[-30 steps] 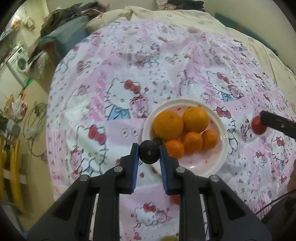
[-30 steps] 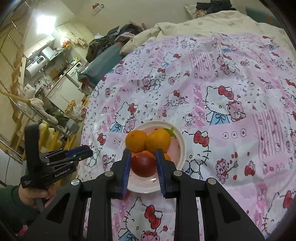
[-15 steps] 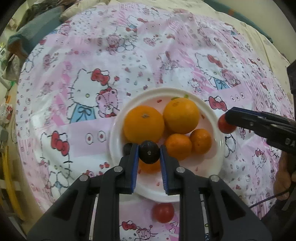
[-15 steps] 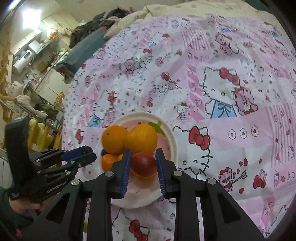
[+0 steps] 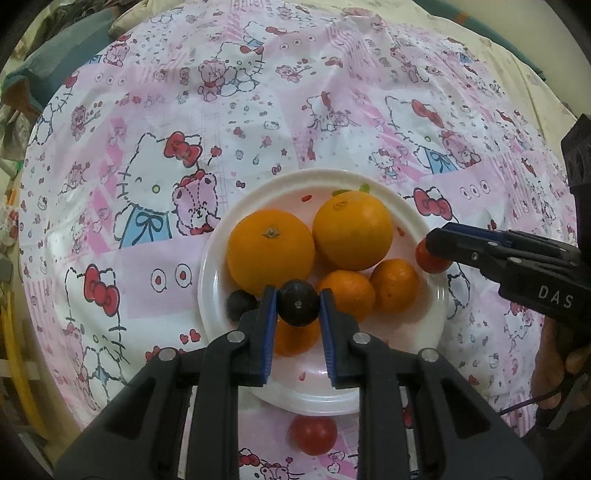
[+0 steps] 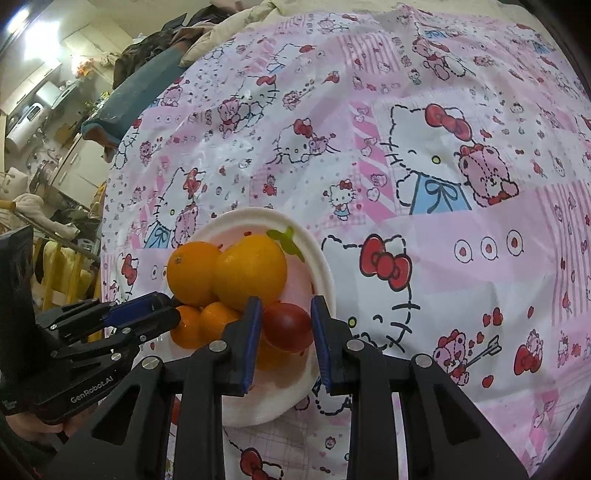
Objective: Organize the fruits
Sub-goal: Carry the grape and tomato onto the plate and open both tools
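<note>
A white plate on the pink cartoon cloth holds two large oranges, several small oranges and a dark grape. My left gripper is shut on a dark round fruit above the plate's near side. My right gripper is shut on a red tomato over the plate's right rim; it also shows in the left wrist view. A second red tomato lies on the cloth in front of the plate.
The pink patterned cloth covers a round table. Bedding and clutter lie beyond the far edge; kitchen furniture stands at the left. A hand holds the right gripper.
Both grippers have moved in over the plate with their fruits held. The left one came forward and lower; the right one closed in on the plate's rim.
</note>
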Demonstrator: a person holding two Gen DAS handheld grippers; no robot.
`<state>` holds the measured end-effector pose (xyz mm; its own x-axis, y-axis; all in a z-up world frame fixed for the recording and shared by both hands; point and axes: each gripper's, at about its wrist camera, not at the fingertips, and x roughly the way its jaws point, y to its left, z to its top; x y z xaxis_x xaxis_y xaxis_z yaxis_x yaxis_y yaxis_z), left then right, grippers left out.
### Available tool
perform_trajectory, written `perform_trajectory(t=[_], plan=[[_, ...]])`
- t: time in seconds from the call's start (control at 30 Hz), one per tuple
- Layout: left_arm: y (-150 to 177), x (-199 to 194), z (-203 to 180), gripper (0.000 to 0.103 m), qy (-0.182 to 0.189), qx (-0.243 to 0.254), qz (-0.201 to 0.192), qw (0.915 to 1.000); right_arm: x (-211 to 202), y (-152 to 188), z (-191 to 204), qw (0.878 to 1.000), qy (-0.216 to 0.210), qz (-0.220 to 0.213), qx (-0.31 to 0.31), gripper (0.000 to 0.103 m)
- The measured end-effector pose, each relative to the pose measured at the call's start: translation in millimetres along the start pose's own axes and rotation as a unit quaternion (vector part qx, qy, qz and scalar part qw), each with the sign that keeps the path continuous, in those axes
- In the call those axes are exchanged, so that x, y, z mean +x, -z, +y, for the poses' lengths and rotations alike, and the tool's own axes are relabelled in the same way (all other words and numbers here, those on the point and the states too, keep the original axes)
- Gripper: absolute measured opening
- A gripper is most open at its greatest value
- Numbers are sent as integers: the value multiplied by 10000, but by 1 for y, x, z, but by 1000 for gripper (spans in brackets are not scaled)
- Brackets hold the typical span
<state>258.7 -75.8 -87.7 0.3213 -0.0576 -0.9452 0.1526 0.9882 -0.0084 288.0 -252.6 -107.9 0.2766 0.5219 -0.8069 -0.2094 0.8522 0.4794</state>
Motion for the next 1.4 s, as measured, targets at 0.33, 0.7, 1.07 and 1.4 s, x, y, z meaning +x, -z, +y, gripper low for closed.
perform_trajectory(t=[0.33, 0.7, 1.07, 1.4], plan=[[0, -3, 4, 20, 78, -105, -55, 9999, 1, 0, 0, 10000, 66, -21, 10, 29], [-1, -11, 4, 39, 43, -142, -205, 9997, 9, 2, 1, 9998, 170, 33, 15, 31], [0, -17, 2, 71, -74, -49, -338, 9994, 0, 0, 0, 9998, 129, -129, 57, 65], [7, -24, 7, 75, -145, -96, -410, 9990, -16, -4, -3, 9992, 92, -332, 207, 77]])
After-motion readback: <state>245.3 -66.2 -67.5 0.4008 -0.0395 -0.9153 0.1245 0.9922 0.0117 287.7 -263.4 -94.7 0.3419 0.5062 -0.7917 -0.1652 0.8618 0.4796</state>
